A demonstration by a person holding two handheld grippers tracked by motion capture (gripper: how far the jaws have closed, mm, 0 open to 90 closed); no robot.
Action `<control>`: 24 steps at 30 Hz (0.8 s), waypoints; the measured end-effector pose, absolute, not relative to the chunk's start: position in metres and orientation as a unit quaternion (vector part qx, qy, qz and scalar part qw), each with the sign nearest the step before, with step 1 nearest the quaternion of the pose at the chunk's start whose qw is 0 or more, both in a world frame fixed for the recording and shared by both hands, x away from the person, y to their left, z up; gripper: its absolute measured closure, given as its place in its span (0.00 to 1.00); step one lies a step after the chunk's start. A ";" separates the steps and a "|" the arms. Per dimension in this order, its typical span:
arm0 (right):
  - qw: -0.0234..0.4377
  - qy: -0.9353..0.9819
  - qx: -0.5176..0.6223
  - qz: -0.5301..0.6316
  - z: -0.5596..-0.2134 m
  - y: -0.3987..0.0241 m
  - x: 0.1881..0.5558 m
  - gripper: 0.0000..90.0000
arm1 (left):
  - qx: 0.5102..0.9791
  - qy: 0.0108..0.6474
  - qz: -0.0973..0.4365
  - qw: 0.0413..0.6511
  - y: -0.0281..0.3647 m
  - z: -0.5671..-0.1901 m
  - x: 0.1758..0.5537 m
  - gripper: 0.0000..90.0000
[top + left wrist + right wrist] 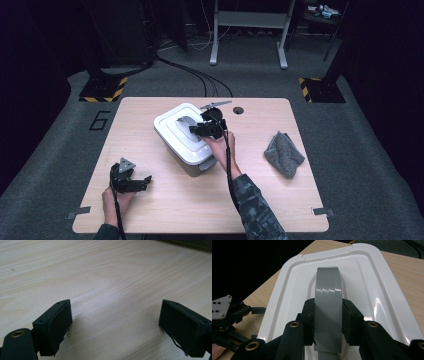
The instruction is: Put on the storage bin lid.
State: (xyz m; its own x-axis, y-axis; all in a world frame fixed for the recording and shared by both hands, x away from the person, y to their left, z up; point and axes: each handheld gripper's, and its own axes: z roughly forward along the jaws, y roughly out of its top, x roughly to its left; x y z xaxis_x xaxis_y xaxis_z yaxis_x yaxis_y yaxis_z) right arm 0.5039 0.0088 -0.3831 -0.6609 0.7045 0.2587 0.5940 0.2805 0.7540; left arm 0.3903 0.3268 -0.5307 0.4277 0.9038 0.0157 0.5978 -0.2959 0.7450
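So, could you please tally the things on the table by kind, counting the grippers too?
Grippers: 2 (left gripper, right gripper)
White lidded box with grey handle: 1
Grey cloth: 1
Total: 4

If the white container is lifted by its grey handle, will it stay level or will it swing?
The right gripper clamps the grey handle near the middle of the white container, so the lift probably stays level. The handle looks glossy, so it may slip slightly. What is inside cannot be seen, so its weight is uncertain.
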 end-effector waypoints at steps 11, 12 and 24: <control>0.069 0.799 0.404 0.439 -0.388 0.014 0.499 0.74 | 0.774 0.485 0.224 0.341 0.327 -0.531 0.390 0.12; 0.069 0.799 0.405 0.439 -0.388 0.014 0.499 0.73 | 0.773 0.485 0.224 0.341 0.327 -0.531 0.390 0.12; 0.086 0.799 0.401 0.441 -0.377 0.003 0.494 0.33 | 0.774 0.485 0.224 0.341 0.327 -0.531 0.390 0.12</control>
State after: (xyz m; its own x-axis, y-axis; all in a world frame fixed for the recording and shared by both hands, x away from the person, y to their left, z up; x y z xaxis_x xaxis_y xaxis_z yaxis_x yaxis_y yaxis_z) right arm 0.4937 0.0034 -0.3769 -0.6645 0.7154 0.2161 0.5644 0.2908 0.7726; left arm 0.3903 0.3269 -0.5306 0.4288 0.9032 0.0166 0.5976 -0.2974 0.7446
